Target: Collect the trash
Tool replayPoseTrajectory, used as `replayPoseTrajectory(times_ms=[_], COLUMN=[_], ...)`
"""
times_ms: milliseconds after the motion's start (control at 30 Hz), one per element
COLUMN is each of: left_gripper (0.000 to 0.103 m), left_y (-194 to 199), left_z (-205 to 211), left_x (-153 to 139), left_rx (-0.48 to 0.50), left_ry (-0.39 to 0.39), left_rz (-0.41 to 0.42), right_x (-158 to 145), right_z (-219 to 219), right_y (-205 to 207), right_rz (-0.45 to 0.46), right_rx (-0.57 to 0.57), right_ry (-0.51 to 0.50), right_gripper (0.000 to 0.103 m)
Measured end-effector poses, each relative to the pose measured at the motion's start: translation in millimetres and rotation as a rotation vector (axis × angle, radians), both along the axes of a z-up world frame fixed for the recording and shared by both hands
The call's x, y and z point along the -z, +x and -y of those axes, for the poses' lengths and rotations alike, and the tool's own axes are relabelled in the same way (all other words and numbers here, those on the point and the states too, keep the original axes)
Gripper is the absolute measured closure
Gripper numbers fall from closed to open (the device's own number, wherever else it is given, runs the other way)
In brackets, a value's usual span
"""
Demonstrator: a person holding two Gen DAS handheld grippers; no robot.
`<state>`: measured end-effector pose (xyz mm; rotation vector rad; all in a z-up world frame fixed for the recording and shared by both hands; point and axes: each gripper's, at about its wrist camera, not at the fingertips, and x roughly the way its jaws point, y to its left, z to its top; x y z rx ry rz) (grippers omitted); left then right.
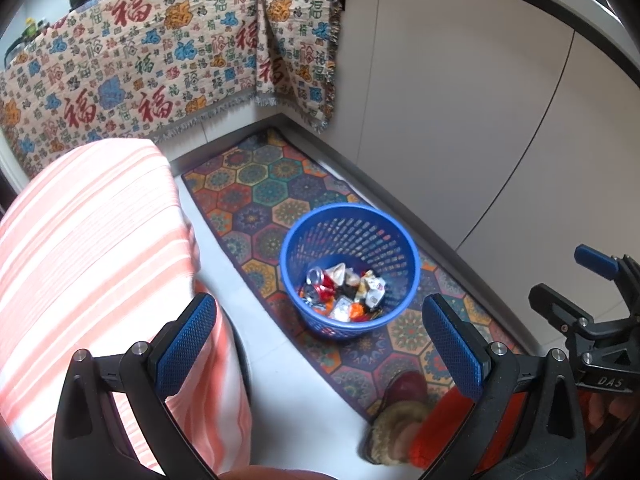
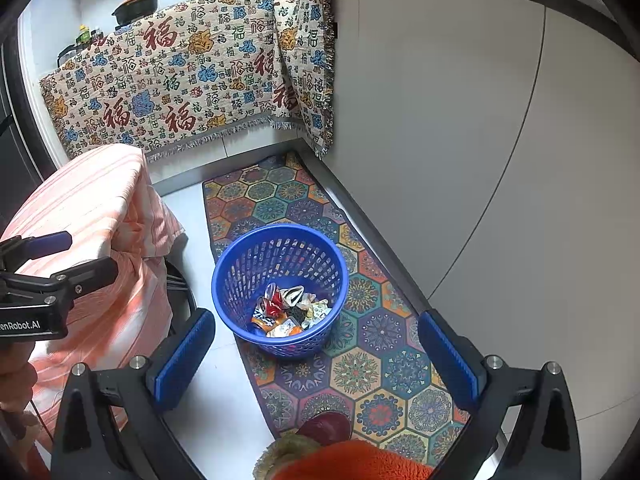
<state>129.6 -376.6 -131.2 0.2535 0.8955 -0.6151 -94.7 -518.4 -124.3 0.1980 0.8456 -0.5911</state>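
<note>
A blue perforated plastic basket (image 1: 316,220) stands on a patterned floor mat (image 1: 260,184); it also shows in the right wrist view (image 2: 240,256). Inside it lies trash (image 1: 346,292): a crushed can and several crumpled wrappers, also seen in the right wrist view (image 2: 290,310). My left gripper (image 1: 320,344) is open and empty, held above and in front of the basket. My right gripper (image 2: 316,354) is open and empty, also above and in front of the basket. Each gripper shows at the edge of the other's view.
A table draped in an orange striped cloth (image 1: 92,248) stands left of the basket. White cabinet fronts (image 2: 440,120) run along the right. A patterned cloth (image 2: 180,80) hangs over the counter behind. A person's slippered foot (image 2: 324,428) is on the mat near me.
</note>
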Motion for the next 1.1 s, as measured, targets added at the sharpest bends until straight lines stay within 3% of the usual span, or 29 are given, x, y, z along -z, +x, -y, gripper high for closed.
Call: replayPoseTrajectory(times_ms=[1100], left_gripper=[0.001], left_y=[0.2], left_z=[5.5], left_x=[6.2], left_rx=[0.007], left_ry=[-0.001], left_rz=[-0.015], right_x=[-1.4], right_z=[-2.5], right_y=[1.7], right_rz=[0.0], right_rx=[-0.003], right_ry=[0.0], right_gripper=[0.0])
